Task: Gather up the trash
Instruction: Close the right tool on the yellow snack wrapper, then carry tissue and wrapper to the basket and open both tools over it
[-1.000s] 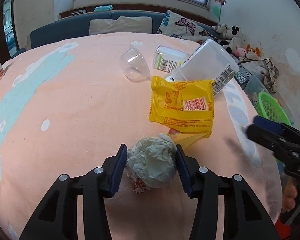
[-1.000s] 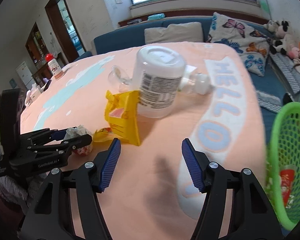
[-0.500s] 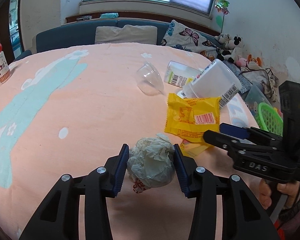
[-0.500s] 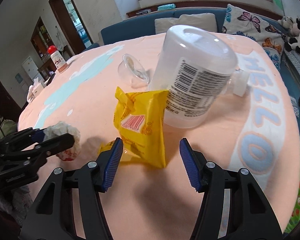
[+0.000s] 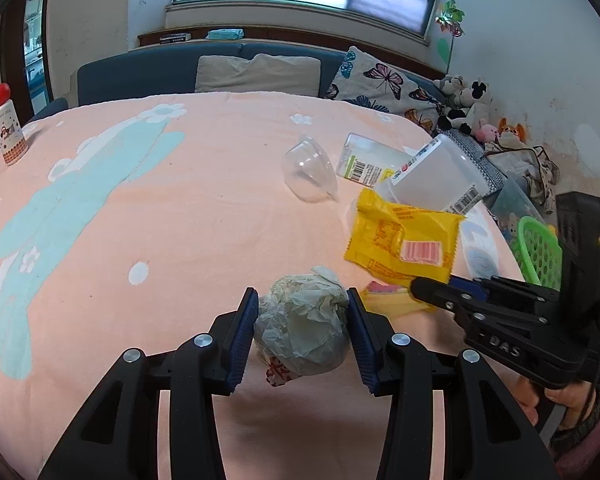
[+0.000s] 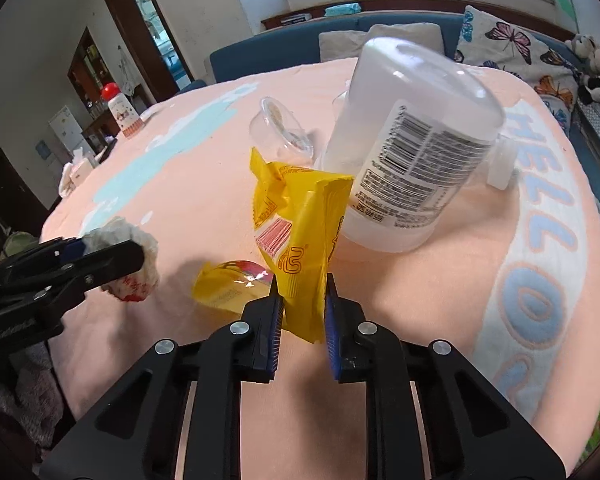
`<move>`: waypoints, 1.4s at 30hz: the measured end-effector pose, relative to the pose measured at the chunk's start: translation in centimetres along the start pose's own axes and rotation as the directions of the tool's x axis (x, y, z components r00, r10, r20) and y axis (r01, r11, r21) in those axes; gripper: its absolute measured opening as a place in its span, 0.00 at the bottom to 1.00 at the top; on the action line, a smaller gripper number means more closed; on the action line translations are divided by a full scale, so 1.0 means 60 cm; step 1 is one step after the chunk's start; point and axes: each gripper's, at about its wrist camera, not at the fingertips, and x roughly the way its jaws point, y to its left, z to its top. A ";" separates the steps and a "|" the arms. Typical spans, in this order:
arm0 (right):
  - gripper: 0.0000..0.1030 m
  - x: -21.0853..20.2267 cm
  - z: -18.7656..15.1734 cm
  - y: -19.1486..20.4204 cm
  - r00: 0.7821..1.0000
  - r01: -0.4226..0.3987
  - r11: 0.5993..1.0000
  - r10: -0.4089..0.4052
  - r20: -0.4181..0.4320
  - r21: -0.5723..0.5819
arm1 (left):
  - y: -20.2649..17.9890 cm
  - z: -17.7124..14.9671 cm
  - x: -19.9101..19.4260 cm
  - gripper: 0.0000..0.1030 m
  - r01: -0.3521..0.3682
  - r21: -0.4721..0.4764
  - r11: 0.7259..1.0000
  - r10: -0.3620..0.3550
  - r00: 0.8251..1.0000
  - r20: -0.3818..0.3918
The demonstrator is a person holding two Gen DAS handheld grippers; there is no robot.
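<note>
A crumpled white paper ball (image 5: 304, 332) sits between the blue pads of my left gripper (image 5: 302, 300), which is shut on it just above the peach cloth. The same ball (image 6: 136, 240) shows at the left in the right wrist view. My right gripper (image 6: 303, 288) is shut on the lower edge of a yellow snack wrapper (image 6: 300, 224), which stands up crumpled between the pads. That wrapper (image 5: 404, 236) and the right gripper (image 5: 424, 292) appear to the right in the left wrist view. A smaller yellow wrapper (image 6: 228, 284) lies flat beside it.
A big clear plastic jar (image 6: 412, 152) lies on its side behind the wrapper, with a clear cup (image 6: 280, 132) and a small clear bottle (image 5: 360, 160) nearby. A green mesh basket (image 5: 540, 244) stands past the table's right edge. A red-capped bottle (image 5: 6, 128) stands far left.
My right gripper moved in over the yellow wrapper and closed on it, folding it upright. The left gripper kept its hold on the paper ball and rose slightly.
</note>
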 end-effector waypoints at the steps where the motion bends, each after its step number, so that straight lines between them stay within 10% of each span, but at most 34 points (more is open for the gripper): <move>1: 0.18 -0.005 -0.001 0.000 1.000 0.003 1.000 -0.003 0.005 -0.001 | -0.003 0.001 -0.001 0.42 0.003 0.001 1.000 -0.003 1.000 0.002; 19: 0.18 -0.198 -0.068 -0.114 0.973 0.178 0.981 -0.187 0.133 0.080 | -0.168 0.036 -0.006 0.42 0.143 0.118 0.983 -0.145 0.989 0.012; 42: 0.22 -0.372 -0.170 -0.354 0.846 0.464 0.817 -0.523 0.101 0.343 | -0.508 0.059 0.065 0.42 0.377 0.310 0.873 -0.355 0.926 -0.126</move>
